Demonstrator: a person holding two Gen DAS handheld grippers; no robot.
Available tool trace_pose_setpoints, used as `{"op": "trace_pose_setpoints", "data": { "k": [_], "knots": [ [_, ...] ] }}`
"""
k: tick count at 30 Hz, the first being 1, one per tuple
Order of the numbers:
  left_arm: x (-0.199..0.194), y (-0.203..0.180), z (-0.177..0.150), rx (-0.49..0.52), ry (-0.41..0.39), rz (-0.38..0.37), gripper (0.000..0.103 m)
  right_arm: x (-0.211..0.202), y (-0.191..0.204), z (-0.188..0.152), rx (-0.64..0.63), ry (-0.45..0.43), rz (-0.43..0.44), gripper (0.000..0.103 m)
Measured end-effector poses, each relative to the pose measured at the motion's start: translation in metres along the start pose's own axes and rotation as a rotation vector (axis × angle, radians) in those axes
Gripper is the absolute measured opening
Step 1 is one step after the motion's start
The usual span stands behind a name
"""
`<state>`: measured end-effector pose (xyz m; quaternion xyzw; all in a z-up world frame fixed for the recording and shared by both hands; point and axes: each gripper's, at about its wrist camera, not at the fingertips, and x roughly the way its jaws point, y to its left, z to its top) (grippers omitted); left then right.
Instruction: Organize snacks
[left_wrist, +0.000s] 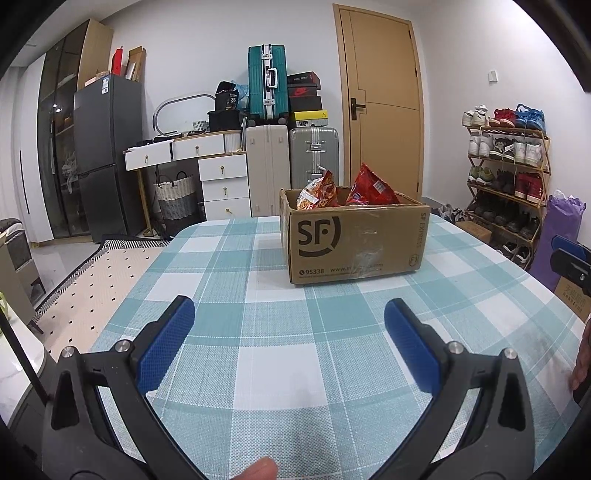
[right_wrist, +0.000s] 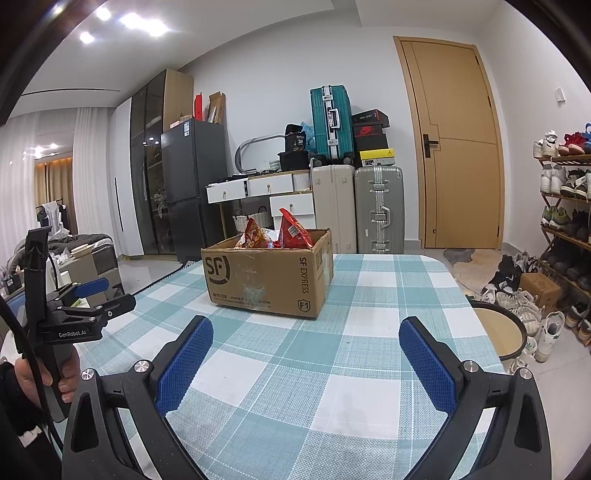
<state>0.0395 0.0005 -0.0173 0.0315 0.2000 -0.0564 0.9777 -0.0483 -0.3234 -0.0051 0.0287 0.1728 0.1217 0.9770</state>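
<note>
A brown SF Express cardboard box (left_wrist: 354, 240) stands on the checked tablecloth (left_wrist: 258, 362); it also shows in the right wrist view (right_wrist: 266, 277). Red snack bags (left_wrist: 373, 186) and an orange-red bag (left_wrist: 319, 194) stick up out of it, as in the right wrist view (right_wrist: 293, 230). My left gripper (left_wrist: 290, 328) is open and empty, well short of the box. My right gripper (right_wrist: 306, 345) is open and empty, also short of the box. The left gripper shows at the left of the right wrist view (right_wrist: 99, 295).
Suitcases (left_wrist: 291, 158), a white drawer unit (left_wrist: 221, 177) and a dark fridge (left_wrist: 107, 155) stand behind the table. A shoe rack (left_wrist: 509, 177) is at the right, with a round stool (right_wrist: 498, 332) by the table's right edge. A wooden door (left_wrist: 384, 99) is at the back.
</note>
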Motion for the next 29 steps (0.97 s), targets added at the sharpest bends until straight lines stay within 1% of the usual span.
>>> {"op": "trace_pose_setpoints", "data": {
  "k": [25, 29],
  "knots": [
    [-0.0031, 0.0004, -0.0001, 0.002, 0.002, 0.001, 0.103, 0.0001, 0.0001, -0.0004, 0.0, 0.001, 0.001, 0.103],
    [-0.0041, 0.004, 0.0, -0.019, 0.009, 0.009, 0.103, 0.0002, 0.0008, -0.0005, -0.002, -0.001, -0.001, 0.103]
  ]
}}
